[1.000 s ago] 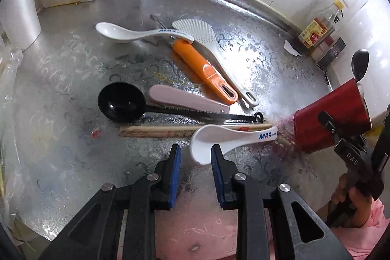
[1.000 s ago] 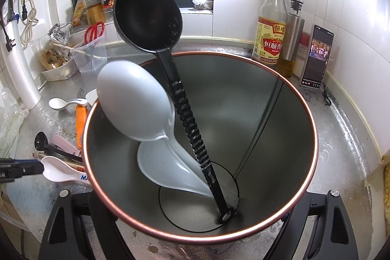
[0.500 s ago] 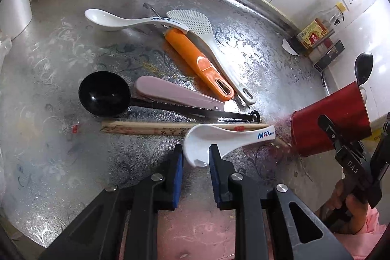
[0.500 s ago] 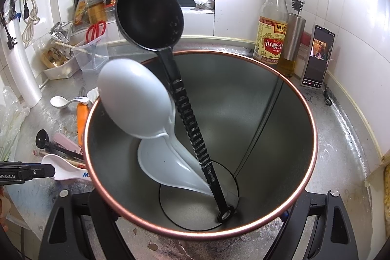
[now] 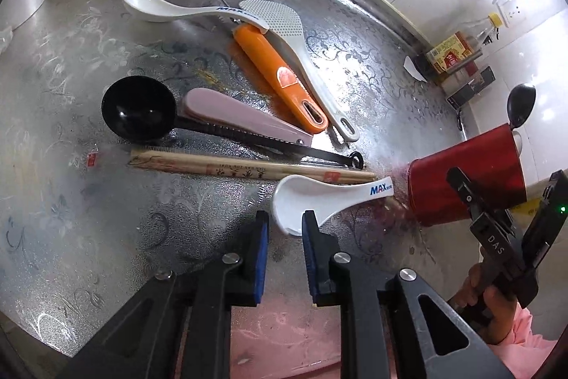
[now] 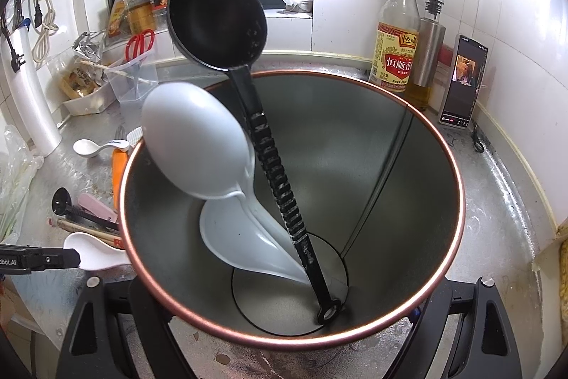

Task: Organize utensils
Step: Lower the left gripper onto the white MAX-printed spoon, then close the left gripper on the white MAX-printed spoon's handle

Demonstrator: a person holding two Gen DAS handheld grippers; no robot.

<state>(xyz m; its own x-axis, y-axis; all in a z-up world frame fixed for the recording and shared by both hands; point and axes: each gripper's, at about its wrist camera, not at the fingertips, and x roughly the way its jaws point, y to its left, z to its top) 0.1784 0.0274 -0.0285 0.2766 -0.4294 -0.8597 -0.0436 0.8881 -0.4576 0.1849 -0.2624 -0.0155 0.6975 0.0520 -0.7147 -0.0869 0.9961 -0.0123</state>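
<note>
On countertop [image 5: 71,66]: left tool [image 5: 284,229] narrowed around white spoon [image 5: 319,198] bowl; right tool [image 6: 284,315] clamps red canister [image 6: 458,201].

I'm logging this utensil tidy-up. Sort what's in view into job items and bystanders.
Job items:
- red holder, clamped by the right gripper
- white spoon between the left gripper's fingers
- chopsticks
- black scoop
- orange peeler
- rice paddle

Bystanders:
- vinegar bottle
- phone
- scissors
</note>
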